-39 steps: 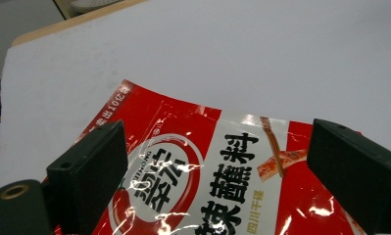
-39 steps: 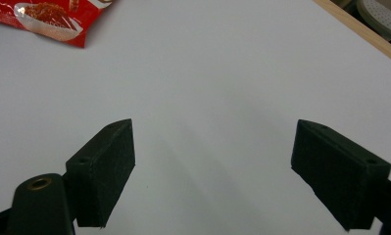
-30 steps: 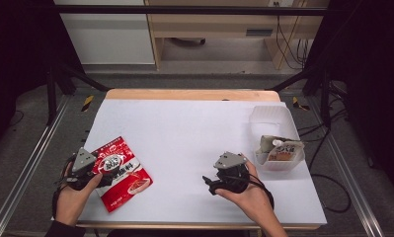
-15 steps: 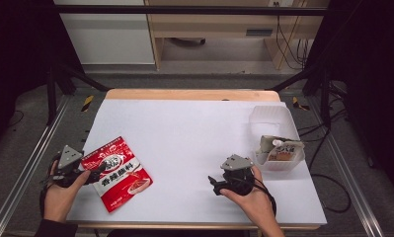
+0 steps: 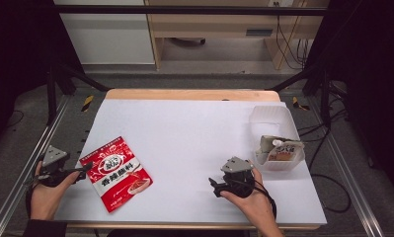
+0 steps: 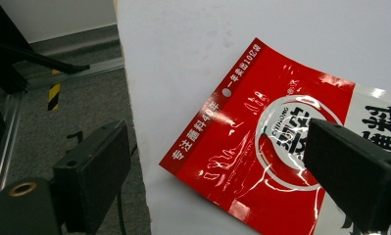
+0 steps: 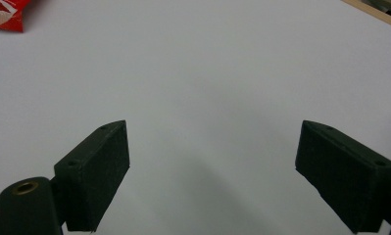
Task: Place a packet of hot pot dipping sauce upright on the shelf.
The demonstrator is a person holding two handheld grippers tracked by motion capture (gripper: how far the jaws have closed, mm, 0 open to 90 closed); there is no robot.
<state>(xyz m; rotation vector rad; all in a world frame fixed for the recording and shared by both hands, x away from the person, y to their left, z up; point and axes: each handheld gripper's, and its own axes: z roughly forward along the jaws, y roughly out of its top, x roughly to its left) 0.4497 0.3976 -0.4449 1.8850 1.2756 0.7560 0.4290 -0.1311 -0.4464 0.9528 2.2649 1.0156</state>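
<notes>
- My left gripper [image 5: 83, 170] is spread wide, holding nothing; the red packet [image 5: 116, 173] lies just ahead, its corner between the jaws.
- My right gripper [image 5: 215, 183] gapes too, over bare surface [image 5: 194, 133].

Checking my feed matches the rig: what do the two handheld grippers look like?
Both are black. The left gripper and right gripper each carry a grey three-cornered plate on top and trail a black cable. Each gripper view shows two blocky black jaws and a brass-ringed hole at the lower left.
</notes>
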